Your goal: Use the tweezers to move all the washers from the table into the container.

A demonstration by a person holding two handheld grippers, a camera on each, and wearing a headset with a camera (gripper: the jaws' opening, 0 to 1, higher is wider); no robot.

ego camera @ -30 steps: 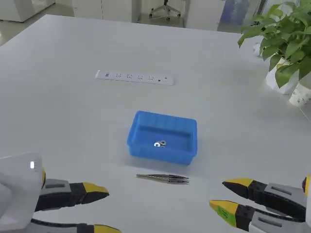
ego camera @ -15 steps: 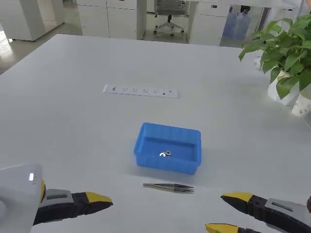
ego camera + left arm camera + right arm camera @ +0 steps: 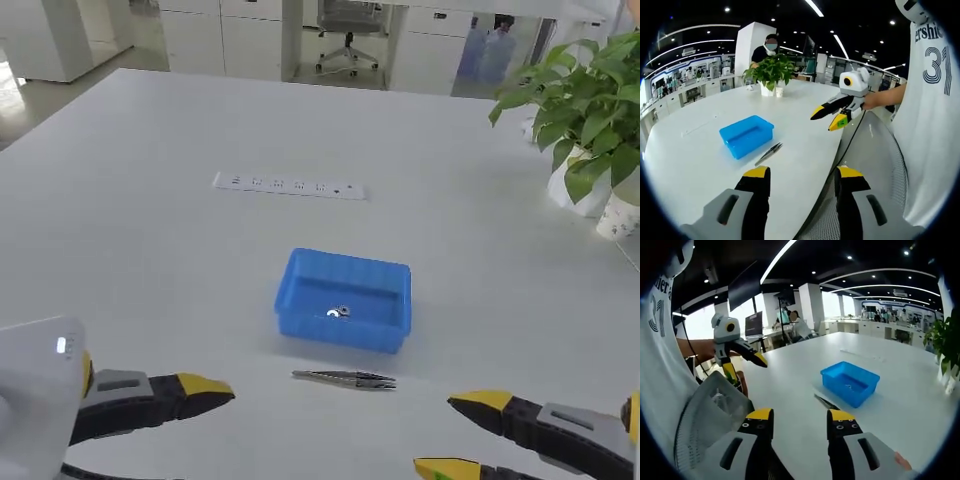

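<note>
A blue container [image 3: 345,300] sits mid-table with washers [image 3: 338,314] on its floor. The metal tweezers [image 3: 345,378] lie flat on the table just in front of it, untouched. My left gripper [image 3: 802,175] is open and holds nothing; its upper finger [image 3: 190,390] hovers at the lower left of the head view, well short of the tweezers. My right gripper [image 3: 437,434] is open too, low at the right, a little to the right of the tweezers. In the right gripper view the container [image 3: 850,382] and tweezers [image 3: 826,402] lie ahead of my open jaws.
A white power strip [image 3: 288,186] lies beyond the container. A potted plant [image 3: 590,110] stands at the table's far right edge. Bare white table [image 3: 150,270] surrounds the container. Chairs and cabinets stand past the far edge.
The head camera has tilted up, so the whole picture slid down. Container, washers and tweezers have not moved on the table. Both grippers stay open near the front edge.
</note>
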